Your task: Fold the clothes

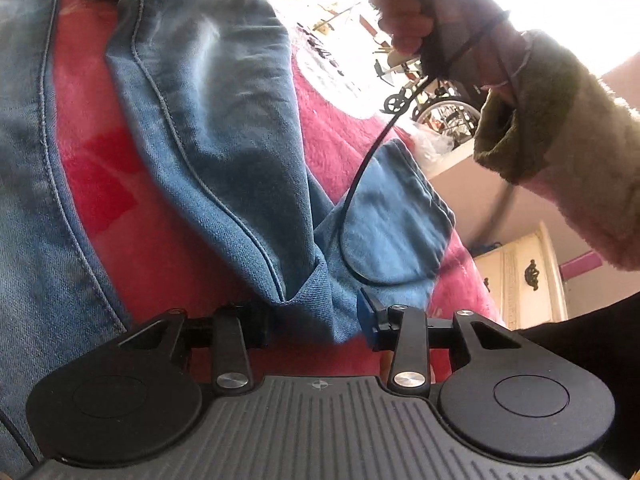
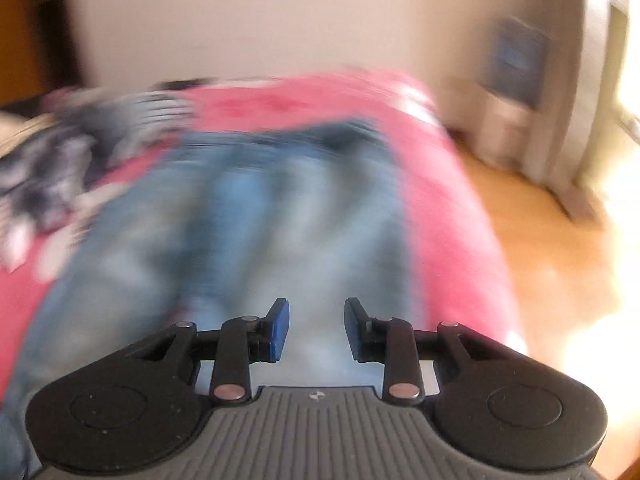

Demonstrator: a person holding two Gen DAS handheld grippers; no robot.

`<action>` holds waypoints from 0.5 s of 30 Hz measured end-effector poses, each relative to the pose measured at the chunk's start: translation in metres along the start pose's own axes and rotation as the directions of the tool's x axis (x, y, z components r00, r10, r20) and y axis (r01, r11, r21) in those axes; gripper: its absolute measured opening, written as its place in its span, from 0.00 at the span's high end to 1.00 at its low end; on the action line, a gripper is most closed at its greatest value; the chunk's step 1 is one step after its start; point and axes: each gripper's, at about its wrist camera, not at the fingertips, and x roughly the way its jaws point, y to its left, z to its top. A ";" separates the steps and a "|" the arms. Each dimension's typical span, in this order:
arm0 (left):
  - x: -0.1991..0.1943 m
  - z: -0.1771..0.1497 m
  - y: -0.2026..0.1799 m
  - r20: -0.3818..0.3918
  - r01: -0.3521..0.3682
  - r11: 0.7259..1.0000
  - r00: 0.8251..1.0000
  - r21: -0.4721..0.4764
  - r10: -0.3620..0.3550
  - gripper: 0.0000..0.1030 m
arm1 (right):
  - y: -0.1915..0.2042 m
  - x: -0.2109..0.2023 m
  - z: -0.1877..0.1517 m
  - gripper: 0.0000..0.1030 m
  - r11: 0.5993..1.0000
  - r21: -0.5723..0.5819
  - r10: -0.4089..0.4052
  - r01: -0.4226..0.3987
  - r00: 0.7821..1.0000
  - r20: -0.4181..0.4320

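The pair of faded blue denim jeans [image 1: 224, 152] lies spread over a fuzzy pink blanket [image 1: 100, 168] that covers the bed; in the left wrist view the denim fills the left and centre of the frame, its stitched seams curving from the top down toward the bottom centre, with pink showing in a gap between two folds of cloth. At the bottom centre of that view a bunched fold of the jeans sits between the fingers of the left gripper [image 1: 316, 320], whose jaws are partly closed around the cloth and appear to pinch it. A thin black cable [image 1: 372, 152] runs down from the upper right across the denim. In the upper right a hand [image 1: 408, 12] with a fluffy olive and cream sleeve [image 1: 560, 140] hangs over the bed. In the right wrist view, heavily blurred, the jeans [image 2: 248, 216] stretch up the middle of the frame on the pink blanket [image 2: 440, 200], and the right gripper [image 2: 316, 328] hovers over them at the bottom centre, its blue-padded jaws a moderate gap apart with nothing clamped between them. A blurred black-and-white patterned cloth [image 2: 60, 168] lies at the left, and a light wooden floor [image 2: 552, 248] shows on the right.
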 end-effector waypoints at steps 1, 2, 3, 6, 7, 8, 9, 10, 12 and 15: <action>0.001 0.000 -0.001 0.001 0.001 1.000 1.000 0.002 -0.001 0.60 | -0.015 0.006 -0.002 0.68 0.997 0.062 -0.041 0.042 0.999 -0.016; 0.001 -0.001 -0.001 0.002 0.000 1.000 1.000 0.005 0.000 0.60 | -0.031 0.011 -0.006 0.68 0.989 0.131 -0.071 0.075 0.997 -0.041; 0.000 -0.001 -0.002 0.001 0.000 1.000 1.000 0.009 0.000 0.59 | -0.046 0.011 -0.012 0.68 0.975 0.210 -0.067 0.078 0.996 -0.061; -0.003 -0.003 -0.003 -0.003 -0.001 1.000 1.000 0.026 0.001 0.57 | -0.088 0.004 -0.034 0.68 0.893 0.447 -0.005 0.048 0.995 -0.097; -0.004 -0.005 -0.004 -0.004 -0.002 0.999 1.000 0.034 0.002 0.56 | -0.097 0.000 -0.043 0.68 0.869 0.493 0.013 0.043 0.994 -0.108; -0.005 -0.006 -0.005 -0.005 -0.003 0.999 1.000 0.042 0.004 0.56 | -0.101 -0.005 -0.052 0.68 0.860 0.507 0.018 0.048 0.992 -0.125; -0.006 -0.008 -0.006 -0.006 -0.006 0.999 1.000 0.049 0.007 0.56 | -0.101 -0.009 -0.060 0.68 0.864 0.500 0.013 0.061 0.990 -0.144; -0.007 -0.009 -0.006 -0.008 -0.009 0.998 1.000 0.057 0.010 0.56 | -0.100 -0.015 -0.068 0.68 0.873 0.483 0.007 0.073 0.987 -0.161; -0.008 -0.011 -0.008 -0.010 -0.015 0.997 1.000 0.071 0.016 0.56 | -0.097 -0.028 -0.084 0.60 0.891 0.446 0.000 0.091 0.980 -0.199; -0.013 -0.011 -0.009 -0.004 -0.033 0.995 0.999 0.091 0.034 0.56 | -0.091 -0.052 -0.106 0.57 0.922 0.381 0.032 0.064 0.970 -0.240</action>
